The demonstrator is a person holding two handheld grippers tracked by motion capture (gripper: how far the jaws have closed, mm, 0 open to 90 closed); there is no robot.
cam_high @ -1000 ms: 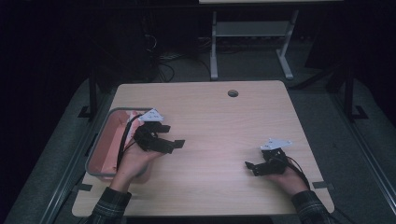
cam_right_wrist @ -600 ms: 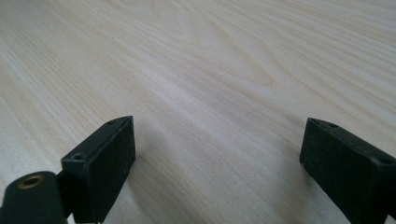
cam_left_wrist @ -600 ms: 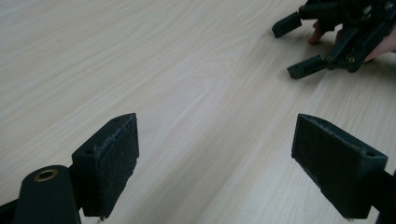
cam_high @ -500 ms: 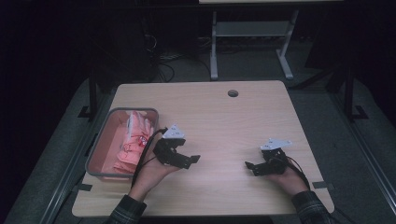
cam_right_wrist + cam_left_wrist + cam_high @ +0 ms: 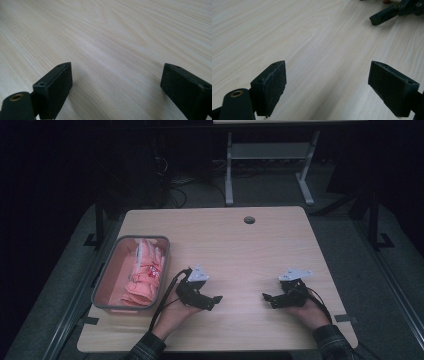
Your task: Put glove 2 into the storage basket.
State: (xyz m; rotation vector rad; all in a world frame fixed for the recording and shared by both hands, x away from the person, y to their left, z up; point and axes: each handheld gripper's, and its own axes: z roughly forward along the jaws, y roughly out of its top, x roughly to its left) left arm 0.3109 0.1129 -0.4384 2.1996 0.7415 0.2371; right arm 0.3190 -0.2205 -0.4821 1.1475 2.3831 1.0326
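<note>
While both tools rest low over the bare wood, the left gripper (image 5: 214,301) and the right gripper (image 5: 267,298) each have their jaws spread wide with nothing between them, their tips pointing toward one another across a stretch of table (image 5: 240,255). Just to the left of the left hand (image 5: 172,312) sits a grey bin (image 5: 101,285) at the table's left edge, and pink cloth (image 5: 142,280) lies piled inside it, well apart from either gripper.

The grey bin (image 5: 102,287) sat at the counter's left edge, just left of my left tool (image 5: 216,300). Pink cloth (image 5: 142,280) lay crumpled inside it, heaped toward its right wall.
</note>
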